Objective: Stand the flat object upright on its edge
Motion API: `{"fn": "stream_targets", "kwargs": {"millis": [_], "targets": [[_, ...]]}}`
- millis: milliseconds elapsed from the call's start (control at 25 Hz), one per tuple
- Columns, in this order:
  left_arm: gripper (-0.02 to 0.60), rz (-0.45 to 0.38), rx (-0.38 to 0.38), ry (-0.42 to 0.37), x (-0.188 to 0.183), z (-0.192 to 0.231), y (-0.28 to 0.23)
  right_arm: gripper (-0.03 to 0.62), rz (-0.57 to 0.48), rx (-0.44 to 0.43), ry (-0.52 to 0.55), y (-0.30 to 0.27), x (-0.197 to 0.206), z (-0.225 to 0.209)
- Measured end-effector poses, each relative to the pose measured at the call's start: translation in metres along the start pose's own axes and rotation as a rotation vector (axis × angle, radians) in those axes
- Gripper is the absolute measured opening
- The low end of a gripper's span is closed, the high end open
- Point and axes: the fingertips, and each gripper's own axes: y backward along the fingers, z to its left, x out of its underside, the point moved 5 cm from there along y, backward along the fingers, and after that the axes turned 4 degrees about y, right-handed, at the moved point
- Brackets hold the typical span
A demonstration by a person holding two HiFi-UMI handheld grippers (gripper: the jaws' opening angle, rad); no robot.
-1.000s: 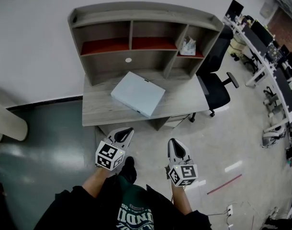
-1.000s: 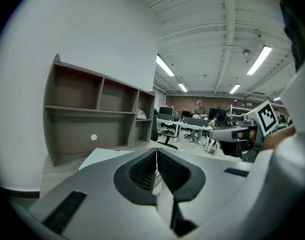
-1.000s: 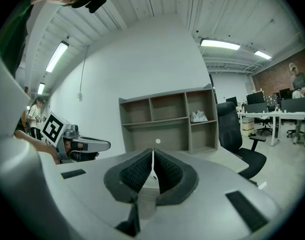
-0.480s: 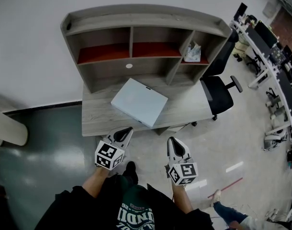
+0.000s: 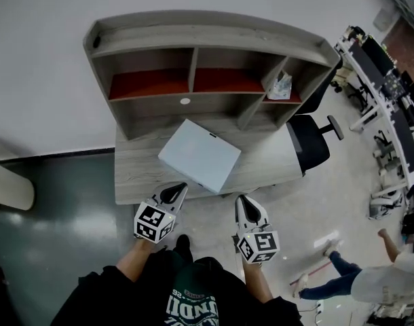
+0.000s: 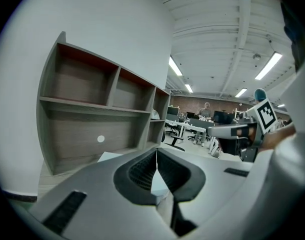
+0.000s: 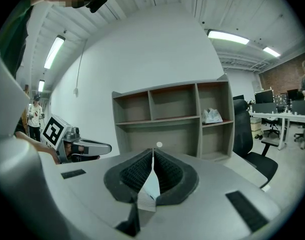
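- The left gripper [image 5: 179,188] is held at the front edge of the surface [image 5: 134,175]. Its jaws are pressed together on nothing, and in the left gripper view the ribbed pads [image 6: 140,171] are seen meeting along a single line.
- The flat object [image 5: 199,154], a pale rectangular box, is pictured lying flat on the surface, turned at an angle. Its near corner comes close to the front edge.
- The box is placed ahead of both grippers, roughly between them, and is touched by neither.
- Behind the box, a grey shelf unit [image 5: 193,38] is seen standing on the surface against the wall, its upper compartments floored in red.
- A crumpled pale bag [image 5: 281,85] is kept in the right-hand compartment.
- The right gripper [image 5: 241,200] is held about level with the left one, just off the front edge of the surface. Its jaws are likewise closed with nothing gripped, pad against pad [image 7: 135,174] in the right gripper view.
- A black office chair [image 5: 309,145] is parked at the right end of the surface.
- A person [image 5: 383,280] is caught on the floor at the far right.
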Motion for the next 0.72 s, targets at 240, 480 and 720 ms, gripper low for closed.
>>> {"fn": "stream_targets", "kwargs": {"millis": [240,480,720], "targets": [[0.015,-0.004,-0.023,0.036,0.004,0.022,-0.002,0.037,0.025,-0.031,0.013,-0.025,0.000,0.005],[0.015,-0.017,-0.067,0.063,0.007,0.034,0.000,0.037,0.032,-0.082,0.028,-0.044,-0.001,0.006],[0.015,-0.026,-0.137,0.086,0.002,0.048,-0.008,0.037,0.026,-0.158,0.037,-0.081,-0.010,-0.006]]}}
